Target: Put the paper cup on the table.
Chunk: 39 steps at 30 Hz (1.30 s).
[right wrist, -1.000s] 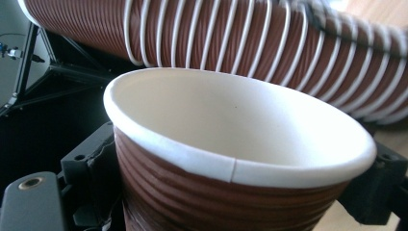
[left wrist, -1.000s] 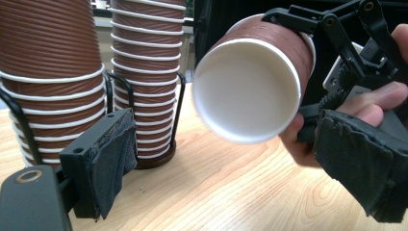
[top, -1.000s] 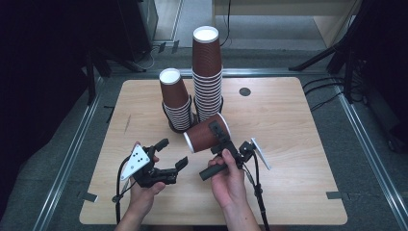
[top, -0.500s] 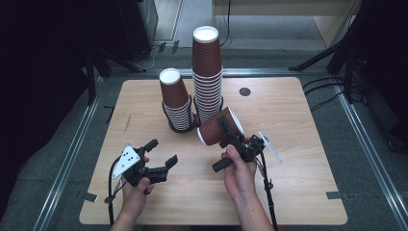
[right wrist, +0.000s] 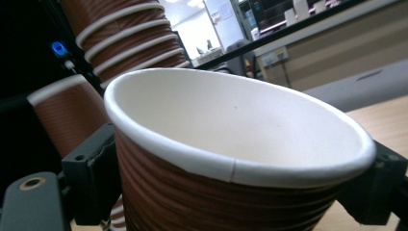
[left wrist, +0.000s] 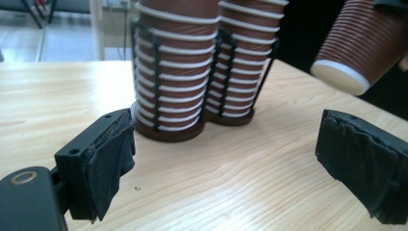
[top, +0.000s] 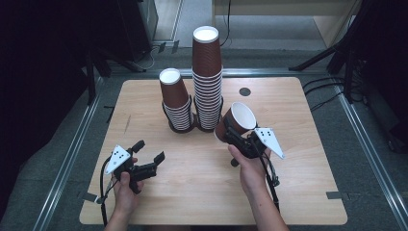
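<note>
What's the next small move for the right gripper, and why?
Probably tip the cup upright and lower it to the table. The right gripper is shut on its wall, holding it tilted in the air beside the tall stack, mouth open toward the person. The left gripper is open and holds nothing.

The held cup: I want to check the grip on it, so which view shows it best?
The right gripper view: the cup sits between both jaws. The high view shows it tilted beside the stacks; the left gripper view catches its ribbed side.
</note>
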Available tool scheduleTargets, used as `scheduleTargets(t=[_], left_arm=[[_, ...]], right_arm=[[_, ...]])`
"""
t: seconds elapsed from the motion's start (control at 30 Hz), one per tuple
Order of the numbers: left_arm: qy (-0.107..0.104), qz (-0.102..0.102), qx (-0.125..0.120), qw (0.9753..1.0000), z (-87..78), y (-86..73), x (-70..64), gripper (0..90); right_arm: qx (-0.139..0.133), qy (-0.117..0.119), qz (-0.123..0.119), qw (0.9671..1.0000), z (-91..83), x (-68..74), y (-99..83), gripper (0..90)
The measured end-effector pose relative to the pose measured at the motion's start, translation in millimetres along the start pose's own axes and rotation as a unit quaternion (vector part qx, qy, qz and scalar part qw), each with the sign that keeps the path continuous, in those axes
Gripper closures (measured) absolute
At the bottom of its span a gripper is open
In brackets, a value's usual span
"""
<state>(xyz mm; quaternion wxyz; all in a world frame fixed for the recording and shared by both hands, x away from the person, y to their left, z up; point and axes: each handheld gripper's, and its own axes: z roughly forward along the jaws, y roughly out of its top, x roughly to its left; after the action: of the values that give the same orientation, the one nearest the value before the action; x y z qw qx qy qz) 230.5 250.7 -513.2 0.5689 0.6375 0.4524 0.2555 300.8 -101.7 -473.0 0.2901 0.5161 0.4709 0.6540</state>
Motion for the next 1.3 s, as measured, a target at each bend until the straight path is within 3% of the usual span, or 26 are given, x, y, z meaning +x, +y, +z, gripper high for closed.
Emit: scheduleTargets(t=[0.2,0.33,0.53,0.7,1.3], left_arm=[[0.02,0.001,0.006,0.9998,-2.9,-6.7,10.0,7.4],[0.037,0.005,0.009,0.9992,-5.5,-8.9,15.9,7.4],[0.05,0.001,0.011,0.9987,-9.0,-11.8,23.8,7.4],[0.059,-0.002,0.011,0.9982,-12.8,-12.1,28.7,7.4],[0.092,-0.011,0.007,0.9957,-23.3,-16.2,46.9,7.4]], right_arm=[[-0.01,-0.012,-0.072,0.9973,4.0,-6.5,6.9,11.7],[-0.013,-0.026,-0.098,0.9947,8.0,-15.1,12.2,11.7],[-0.011,-0.046,-0.118,0.9919,13.6,-29.8,17.5,11.7],[-0.007,-0.059,-0.119,0.9912,17.0,-43.7,18.0,11.7],[0.014,-0.092,-0.158,0.9831,34.3,-93.2,5.4,11.7]])
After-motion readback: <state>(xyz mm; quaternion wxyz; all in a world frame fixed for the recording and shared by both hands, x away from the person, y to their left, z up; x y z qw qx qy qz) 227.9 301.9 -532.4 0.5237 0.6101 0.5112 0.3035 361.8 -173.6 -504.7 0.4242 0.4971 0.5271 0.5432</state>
